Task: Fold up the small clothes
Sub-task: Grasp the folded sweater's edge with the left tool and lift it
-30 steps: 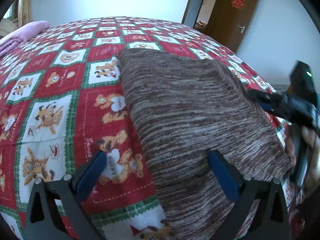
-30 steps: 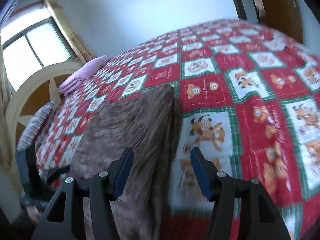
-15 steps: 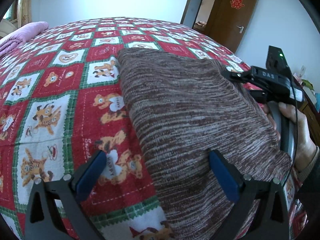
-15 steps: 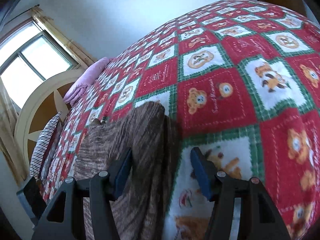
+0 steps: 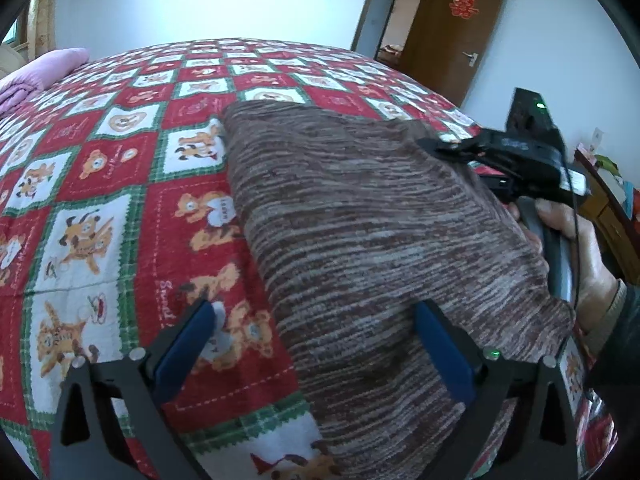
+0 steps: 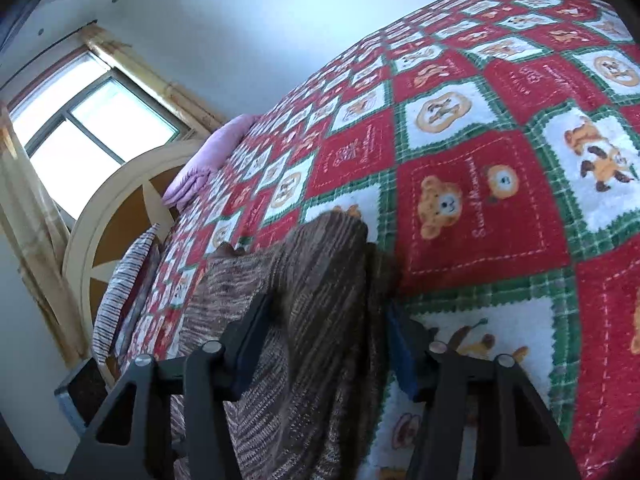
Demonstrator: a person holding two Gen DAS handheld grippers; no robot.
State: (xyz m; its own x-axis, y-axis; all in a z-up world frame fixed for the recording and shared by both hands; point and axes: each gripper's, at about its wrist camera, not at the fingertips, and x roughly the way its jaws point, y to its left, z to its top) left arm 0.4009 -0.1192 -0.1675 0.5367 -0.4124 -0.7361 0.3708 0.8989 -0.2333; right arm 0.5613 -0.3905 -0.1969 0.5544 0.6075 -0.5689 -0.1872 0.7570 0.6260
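Moved in over the far right corner of one brown striped knit garment (image 5: 372, 240) lying flat on a bear-print bedspread (image 5: 112, 184): right gripper (image 6: 320, 336), jaws just closing, raised fabric fold between them (pad contact hard to tell). Left gripper (image 5: 316, 344) wide open, holding nothing, straddling the garment's near edge. Best pinched through every layer at the corner before lifting, then folded straight across. Counted: one garment, two grippers, one pink quilt (image 5: 36, 72).
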